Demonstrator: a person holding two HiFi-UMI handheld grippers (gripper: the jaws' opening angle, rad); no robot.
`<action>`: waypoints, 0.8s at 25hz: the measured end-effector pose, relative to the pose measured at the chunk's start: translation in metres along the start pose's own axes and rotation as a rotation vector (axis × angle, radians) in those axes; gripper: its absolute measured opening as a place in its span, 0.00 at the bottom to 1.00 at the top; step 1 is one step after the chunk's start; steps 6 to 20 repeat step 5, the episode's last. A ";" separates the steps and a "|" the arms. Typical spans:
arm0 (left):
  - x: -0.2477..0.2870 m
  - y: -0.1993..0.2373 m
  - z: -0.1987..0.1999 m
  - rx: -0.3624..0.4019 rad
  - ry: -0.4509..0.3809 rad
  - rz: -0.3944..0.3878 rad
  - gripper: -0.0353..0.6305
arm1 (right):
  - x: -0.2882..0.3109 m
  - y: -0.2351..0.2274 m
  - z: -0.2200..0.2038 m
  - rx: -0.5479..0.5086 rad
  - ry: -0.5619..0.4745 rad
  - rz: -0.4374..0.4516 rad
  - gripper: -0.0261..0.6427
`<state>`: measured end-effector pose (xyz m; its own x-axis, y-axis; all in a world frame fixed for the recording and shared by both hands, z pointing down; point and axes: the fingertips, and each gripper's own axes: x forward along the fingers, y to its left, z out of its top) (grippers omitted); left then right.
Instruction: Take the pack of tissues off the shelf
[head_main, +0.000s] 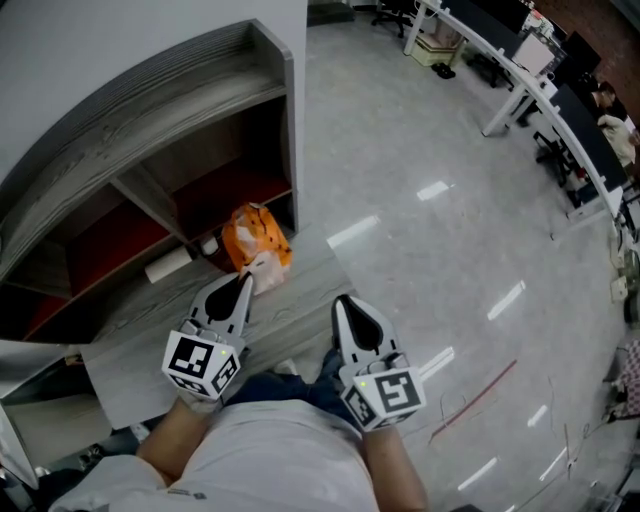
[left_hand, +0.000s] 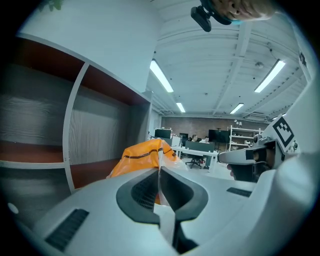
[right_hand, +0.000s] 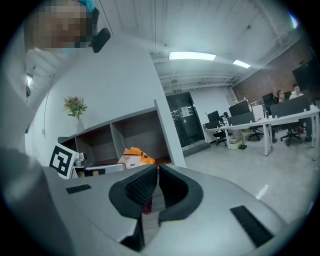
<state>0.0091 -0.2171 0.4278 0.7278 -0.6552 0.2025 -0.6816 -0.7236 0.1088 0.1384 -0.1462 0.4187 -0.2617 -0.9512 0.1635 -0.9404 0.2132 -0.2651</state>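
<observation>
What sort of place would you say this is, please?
Most likely an open-plan office: long white desks with monitors and office chairs, ceiling strip lights, and a grey shelf unit on a polished floor.

The left gripper (head_main: 244, 280) reaches forward, its fingers pressed together on a thin fold of wrapper at the near end of the pack of tissues (head_main: 257, 238). The right gripper (head_main: 343, 301) is held just beside it, a little nearer the body, its fingers closed together with nothing between them. The left forearm (head_main: 172, 447) and right forearm (head_main: 392, 468) are bare and extend forward from the torso
</observation>
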 end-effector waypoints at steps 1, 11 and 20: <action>0.000 0.000 0.001 0.002 -0.001 0.000 0.08 | 0.000 0.001 0.000 -0.001 0.001 0.002 0.08; -0.003 0.000 0.003 0.009 -0.004 0.002 0.08 | 0.001 0.005 0.003 -0.004 0.006 0.008 0.08; -0.003 0.000 0.003 0.009 -0.004 0.002 0.08 | 0.001 0.005 0.003 -0.004 0.006 0.008 0.08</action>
